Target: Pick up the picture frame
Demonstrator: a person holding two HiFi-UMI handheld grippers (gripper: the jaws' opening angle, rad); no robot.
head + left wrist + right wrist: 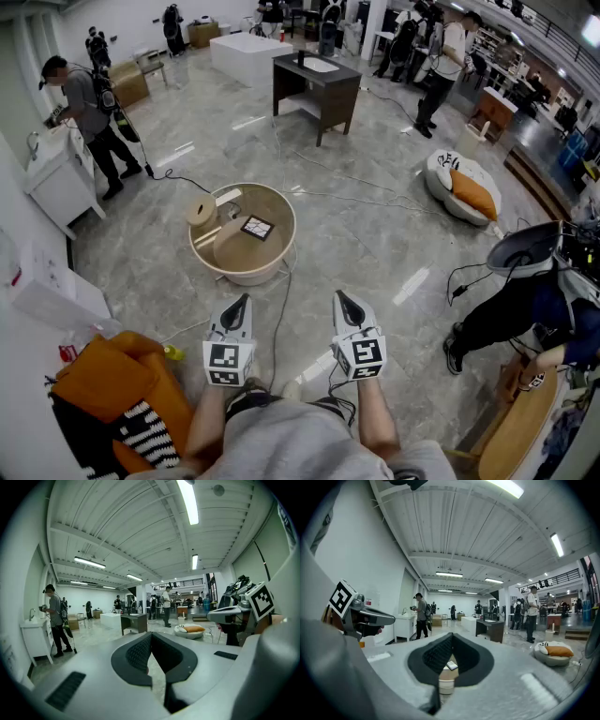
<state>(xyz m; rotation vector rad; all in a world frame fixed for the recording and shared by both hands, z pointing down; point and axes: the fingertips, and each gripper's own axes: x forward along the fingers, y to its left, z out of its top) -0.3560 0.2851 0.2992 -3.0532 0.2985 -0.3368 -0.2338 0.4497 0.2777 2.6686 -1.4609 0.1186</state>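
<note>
Table (255, 275) holds picture frame (256, 227), well beyond left tool (241, 300), right tool (340, 297).

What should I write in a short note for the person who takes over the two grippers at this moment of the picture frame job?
Left gripper: shut, empty, held close to the body.
Right gripper: shut, empty, beside the left one.
Small black square picture frame: lies on the round pale wooden table, well ahead of both grippers, untouched.
Done: nothing yet.
Left: step closer, open one gripper, close it on the frame, lift it.
</note>
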